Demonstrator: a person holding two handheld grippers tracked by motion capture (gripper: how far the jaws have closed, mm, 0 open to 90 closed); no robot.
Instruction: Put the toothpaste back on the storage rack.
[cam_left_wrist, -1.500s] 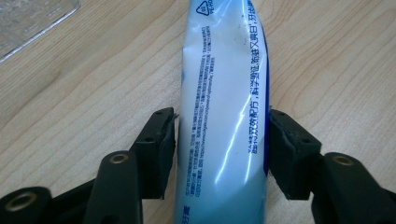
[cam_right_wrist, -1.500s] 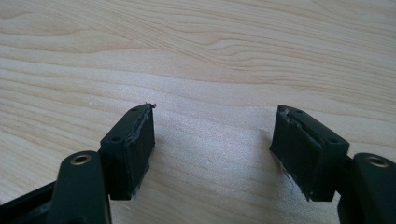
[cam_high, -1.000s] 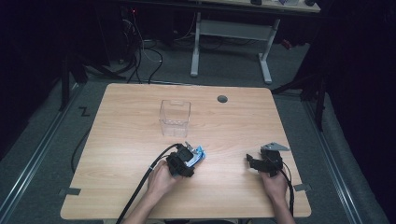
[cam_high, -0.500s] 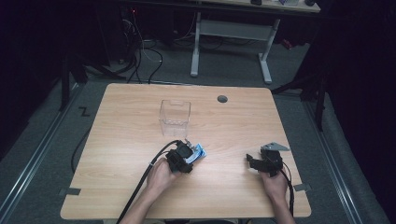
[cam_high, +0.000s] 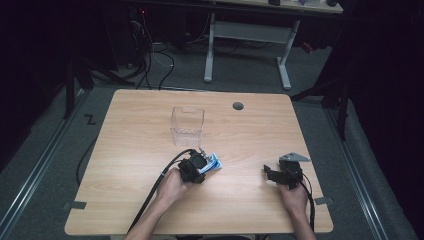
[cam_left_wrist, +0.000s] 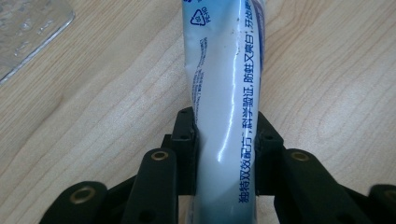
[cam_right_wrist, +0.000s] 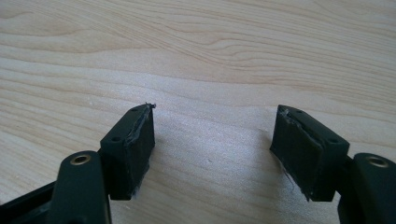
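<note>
Your left gripper (cam_left_wrist: 225, 135) has just been closing, and its 2 jaws now pinch the tube (cam_left_wrist: 224, 93) across its width, pads pressed on both sides. That tube lies flat on the table (cam_high: 125, 200), just in front of the clear box (cam_high: 187, 125) and pointing away from your hand, so a side-on pinch is likely the easiest hold for lifting it. Your right gripper (cam_right_wrist: 212, 147) sits well apart near the table's right side, jaws spread over bare wood with nothing between them, probably kept out of the way. You have open wood all around the tube. Only the box stands near, and its top looks open, so a lift toward it should meet nothing. Every table edge is well away from the tube.
</note>
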